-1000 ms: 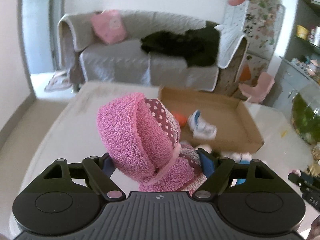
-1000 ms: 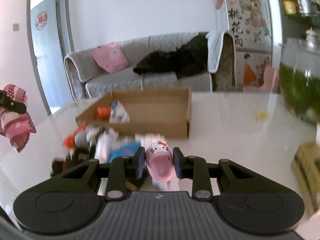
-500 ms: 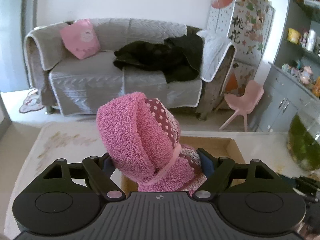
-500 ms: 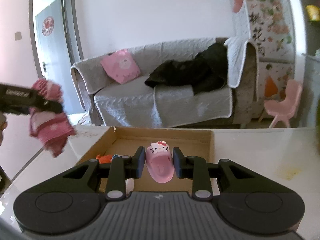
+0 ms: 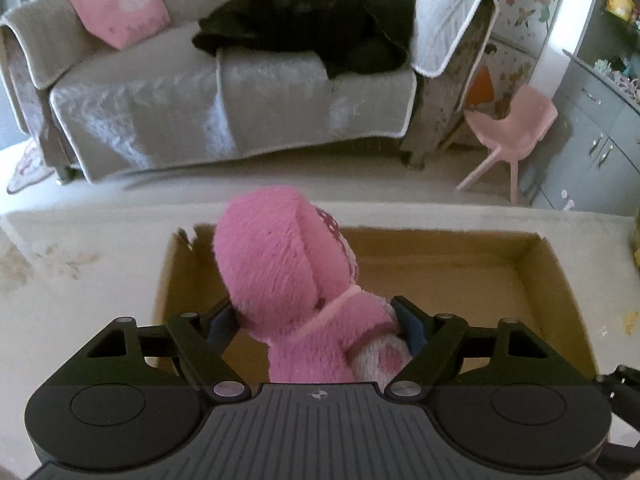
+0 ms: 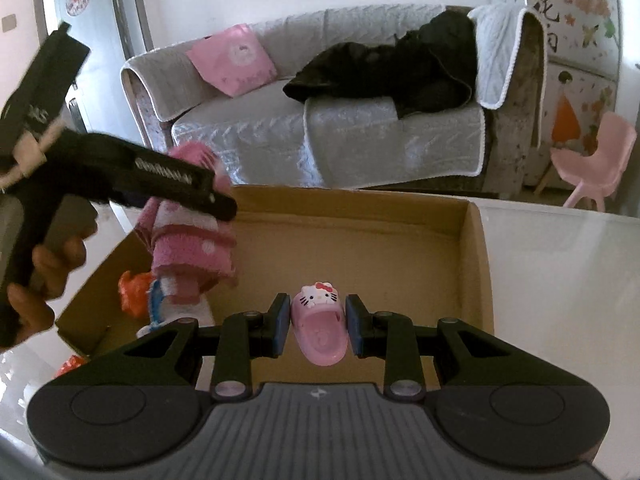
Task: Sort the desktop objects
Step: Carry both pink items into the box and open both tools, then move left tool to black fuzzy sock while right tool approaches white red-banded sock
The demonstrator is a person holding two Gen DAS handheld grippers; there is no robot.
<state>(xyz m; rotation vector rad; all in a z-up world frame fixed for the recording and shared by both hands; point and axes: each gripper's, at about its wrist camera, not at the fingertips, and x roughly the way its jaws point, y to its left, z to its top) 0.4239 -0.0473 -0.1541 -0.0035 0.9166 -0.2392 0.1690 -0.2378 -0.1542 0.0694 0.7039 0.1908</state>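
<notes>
My left gripper [image 5: 316,320] grips a fluffy pink sock bundle [image 5: 280,264] with dotted trim, its jaws closing slightly on it, above the left part of an open cardboard box [image 5: 560,272]. The right wrist view shows that bundle [image 6: 192,244] hanging over the box's left side, held by the left gripper [image 6: 218,200] in a person's hand [image 6: 44,280]. My right gripper [image 6: 318,320] is shut on a small pink cat-face slipper [image 6: 318,332] above the middle of the box [image 6: 476,264]. An orange item [image 6: 134,294] and a white-and-blue item [image 6: 154,308] lie in the box's left corner.
The box sits on a pale table [image 5: 80,280] near its far edge. Beyond it stand a grey sofa [image 5: 240,92] with dark clothes, a small pink chair [image 5: 512,120] and grey cabinets [image 5: 592,148]. Another orange object [image 6: 70,362] lies on the table, left of the box.
Both grippers have travelled forward from the pile of objects to above the box, each still holding its item. The left gripper has also tipped further down.
</notes>
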